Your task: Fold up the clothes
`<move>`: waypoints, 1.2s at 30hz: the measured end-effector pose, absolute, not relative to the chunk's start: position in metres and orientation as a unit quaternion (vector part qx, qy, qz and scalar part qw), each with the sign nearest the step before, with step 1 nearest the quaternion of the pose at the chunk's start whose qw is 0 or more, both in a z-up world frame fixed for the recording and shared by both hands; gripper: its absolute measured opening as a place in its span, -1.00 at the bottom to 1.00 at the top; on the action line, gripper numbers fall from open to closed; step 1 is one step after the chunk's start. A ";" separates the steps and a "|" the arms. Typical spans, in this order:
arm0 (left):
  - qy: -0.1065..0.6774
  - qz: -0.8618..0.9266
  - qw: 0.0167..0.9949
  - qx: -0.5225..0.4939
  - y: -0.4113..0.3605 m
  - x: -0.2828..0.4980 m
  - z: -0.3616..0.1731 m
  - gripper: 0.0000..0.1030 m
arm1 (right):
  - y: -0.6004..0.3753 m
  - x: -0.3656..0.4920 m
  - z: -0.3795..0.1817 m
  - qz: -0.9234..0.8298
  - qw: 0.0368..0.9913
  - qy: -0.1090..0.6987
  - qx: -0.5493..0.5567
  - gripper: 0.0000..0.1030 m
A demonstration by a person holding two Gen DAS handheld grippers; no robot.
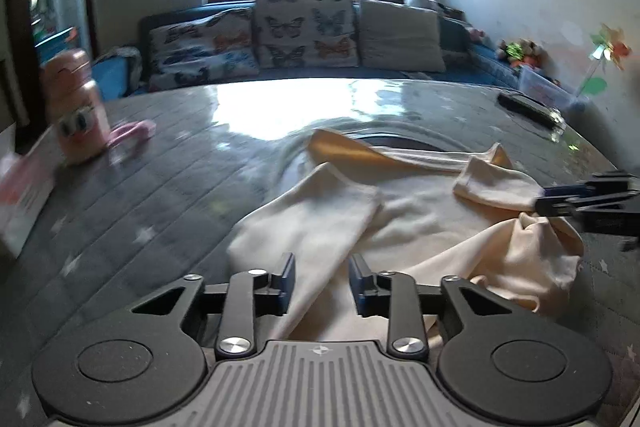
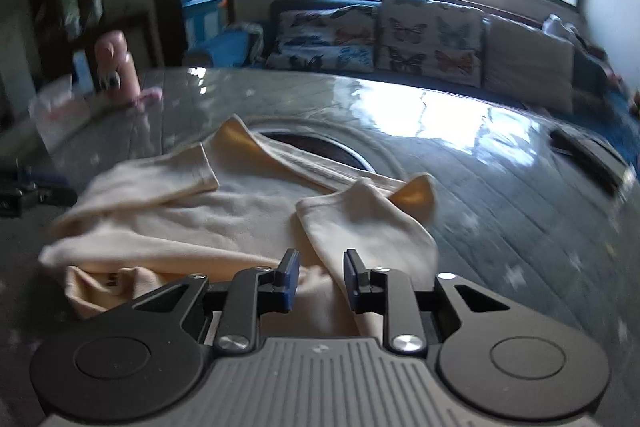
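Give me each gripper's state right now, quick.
Left gripper: open, holding nothing; the cream fabric garment lies under its jaws.
Right gripper: open, holding nothing; same garment under it.

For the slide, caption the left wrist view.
Open left gripper over a cream garment on the grey table.

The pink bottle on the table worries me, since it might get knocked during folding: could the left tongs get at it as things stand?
Probably yes. The pink bottle stands off to the side of the left tongs, with bare table between; the cream garment lies the other way.
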State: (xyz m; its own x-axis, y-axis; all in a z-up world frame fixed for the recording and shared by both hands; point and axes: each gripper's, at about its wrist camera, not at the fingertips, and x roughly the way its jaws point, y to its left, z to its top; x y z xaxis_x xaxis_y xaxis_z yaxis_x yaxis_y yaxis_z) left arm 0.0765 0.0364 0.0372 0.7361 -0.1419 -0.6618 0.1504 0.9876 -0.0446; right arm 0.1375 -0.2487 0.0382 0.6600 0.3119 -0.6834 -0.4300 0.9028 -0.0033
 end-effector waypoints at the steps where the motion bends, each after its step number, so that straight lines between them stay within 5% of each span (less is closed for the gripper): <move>1: 0.355 -0.084 0.931 0.014 0.031 0.083 0.035 -0.24 | -0.243 0.143 0.033 0.207 0.904 0.363 -0.091 -0.49; 12: 0.388 -0.105 0.910 0.103 0.000 0.135 -0.007 -0.17 | -0.235 0.164 0.005 0.198 0.889 0.390 -0.135 -0.39; 13: 0.388 -0.104 0.909 0.107 0.000 0.136 -0.009 -0.22 | -0.235 0.164 0.004 0.199 0.889 0.390 -0.136 -0.42; 16: 0.382 -0.095 0.913 0.105 0.005 0.137 -0.008 -0.78 | -0.236 0.163 0.006 0.197 0.892 0.385 -0.135 -0.73; 19: 0.370 -0.080 0.921 0.094 0.015 0.137 0.000 -0.94 | -0.240 0.159 0.011 0.193 0.899 0.372 -0.127 -0.88; 36: 0.339 0.095 0.936 -0.031 0.162 0.084 0.023 -0.96 | -0.348 0.112 0.049 0.042 0.955 0.294 0.026 -0.96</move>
